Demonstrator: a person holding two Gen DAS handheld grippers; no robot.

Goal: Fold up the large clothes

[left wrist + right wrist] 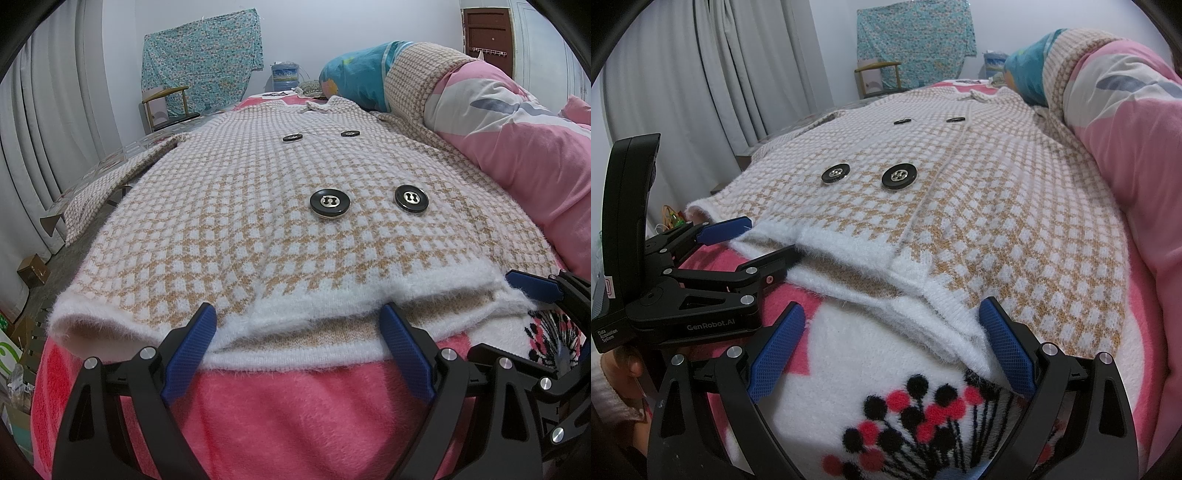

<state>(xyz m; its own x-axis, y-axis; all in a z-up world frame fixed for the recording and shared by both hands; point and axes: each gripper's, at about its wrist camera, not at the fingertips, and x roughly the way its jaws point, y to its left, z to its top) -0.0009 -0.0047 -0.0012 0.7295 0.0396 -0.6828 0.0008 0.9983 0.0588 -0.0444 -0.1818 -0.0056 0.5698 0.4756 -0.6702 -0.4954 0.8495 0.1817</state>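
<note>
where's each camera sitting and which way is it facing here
Left wrist: on the left gripper, looking down along its open fingers at the checked cardigan hem; the right gripper's tip shows at right.
Right wrist: on the right gripper, open, at the hem's right corner; the left gripper and a hand show at left.
Shared: the cardigan, its black buttons, the pink blanket.
</note>
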